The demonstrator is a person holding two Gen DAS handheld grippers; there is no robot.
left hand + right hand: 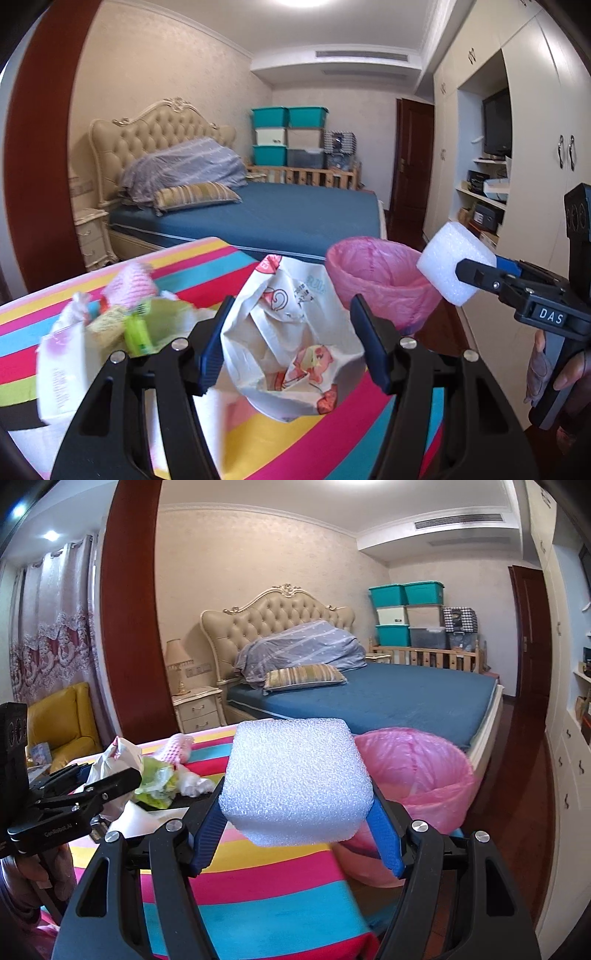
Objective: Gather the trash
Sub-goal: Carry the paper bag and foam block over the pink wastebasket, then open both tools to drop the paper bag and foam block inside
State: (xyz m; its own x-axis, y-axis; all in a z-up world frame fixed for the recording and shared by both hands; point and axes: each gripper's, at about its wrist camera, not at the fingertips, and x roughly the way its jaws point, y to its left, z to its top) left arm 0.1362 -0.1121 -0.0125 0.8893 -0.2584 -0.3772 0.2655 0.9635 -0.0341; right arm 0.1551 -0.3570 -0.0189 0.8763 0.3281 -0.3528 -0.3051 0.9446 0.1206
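— Pinching what, the right gripper [295, 834]?
— A squarish, pebbly white foam block [295, 779], beside the pink-lined bin [436, 771].
— And the left gripper [288, 347]?
— Its fingers clamped a crinkled printed bag [291, 332] above the striped desk [258, 886].

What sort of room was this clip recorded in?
A home bedroom, by the look of it: a bed with a tufted headboard, a nightstand with a lamp beside it, and built-in wardrobes along one wall.

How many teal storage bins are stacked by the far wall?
3: two side by side on top, left bin and right bin, and a third at the bottom left of the stack. Others may be hidden behind.
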